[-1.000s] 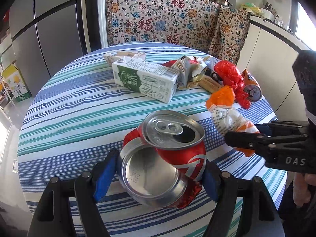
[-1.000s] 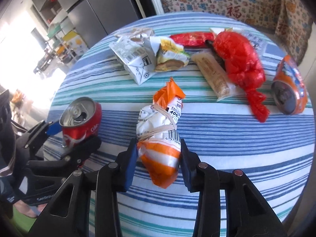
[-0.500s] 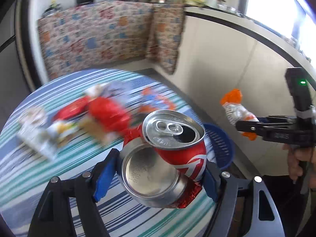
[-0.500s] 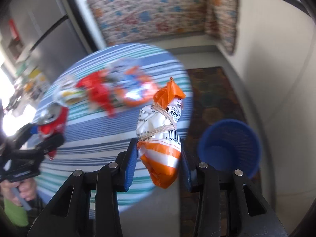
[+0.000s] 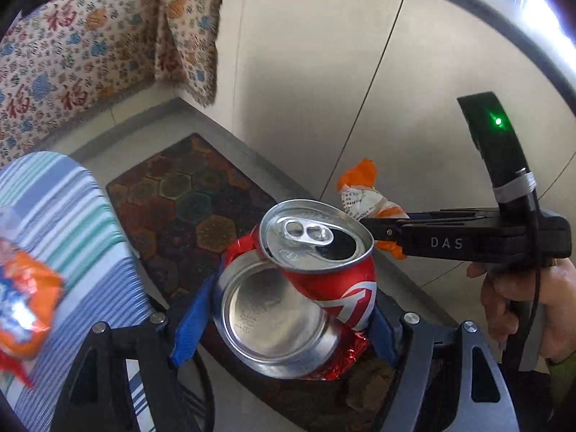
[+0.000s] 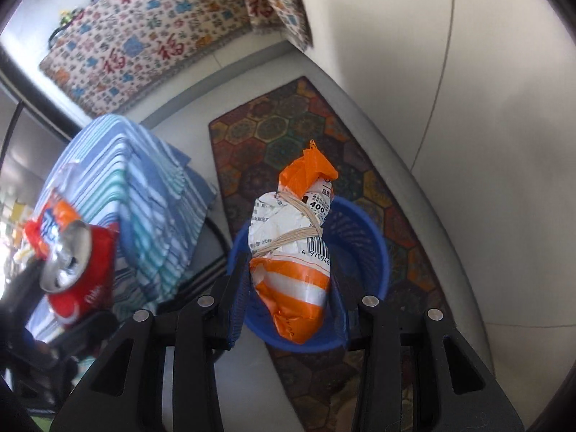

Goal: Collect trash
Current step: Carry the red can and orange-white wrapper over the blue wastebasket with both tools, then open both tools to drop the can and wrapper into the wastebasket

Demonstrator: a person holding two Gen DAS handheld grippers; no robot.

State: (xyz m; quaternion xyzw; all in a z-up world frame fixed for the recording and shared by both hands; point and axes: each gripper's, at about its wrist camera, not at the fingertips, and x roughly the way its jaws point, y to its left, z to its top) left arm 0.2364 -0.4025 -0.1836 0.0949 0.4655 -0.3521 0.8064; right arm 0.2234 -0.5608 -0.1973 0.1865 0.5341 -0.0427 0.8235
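While the right gripper (image 6: 289,288) has its jaws pinched on the orange-and-white snack bag (image 6: 291,252), whose long axis runs up the frame along the fingers, the blue basket (image 6: 363,237) sits directly behind and below it at lower centre, so this hand looks nearer the drop. Left of it, the left gripper (image 5: 284,318) has its jaws clamped on the crushed red can (image 5: 316,277), hanging above the patterned mat (image 5: 187,198) beside the striped bench (image 5: 72,216). Readable writing: "DAS" on the right gripper's side, a barcode starting 6 97094 and "400" on the bag.

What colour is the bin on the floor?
Blue; the bin shows best in the right wrist view.
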